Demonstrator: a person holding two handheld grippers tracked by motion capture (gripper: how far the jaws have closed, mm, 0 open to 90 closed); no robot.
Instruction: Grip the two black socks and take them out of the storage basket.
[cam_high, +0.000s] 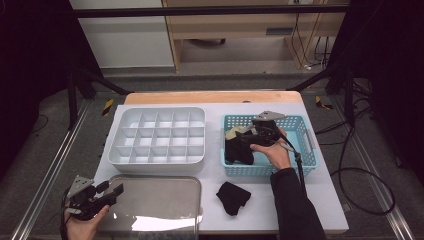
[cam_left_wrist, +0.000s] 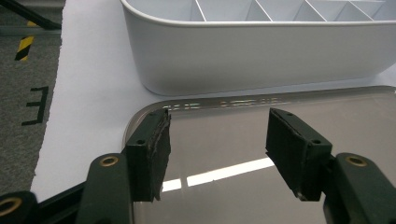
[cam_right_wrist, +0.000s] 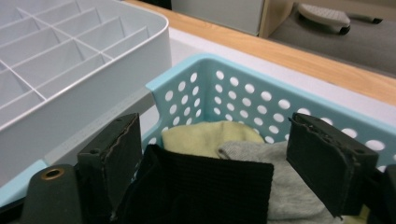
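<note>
A light blue perforated basket (cam_high: 301, 121) stands right of centre and holds a black sock (cam_high: 238, 149), a yellow one and a grey one. My right gripper (cam_high: 245, 138) is lowered into the basket. In the right gripper view its open jaws (cam_right_wrist: 219, 142) straddle the black sock (cam_right_wrist: 205, 186); the left pad is at the sock's edge, the right pad stands apart from it. The yellow sock (cam_right_wrist: 205, 135) and the grey sock (cam_right_wrist: 285, 186) lie behind it. My left gripper (cam_high: 109, 191) is open and empty (cam_left_wrist: 219, 135) over a shiny flat tray (cam_high: 160, 200).
A white tray with several compartments (cam_high: 156, 135) stands left of the basket, its wall (cam_left_wrist: 261, 56) just beyond the shiny tray (cam_left_wrist: 233, 158). Another black sock (cam_high: 233, 196) lies on the white tabletop in front of the basket. A wooden strip runs along the far table edge.
</note>
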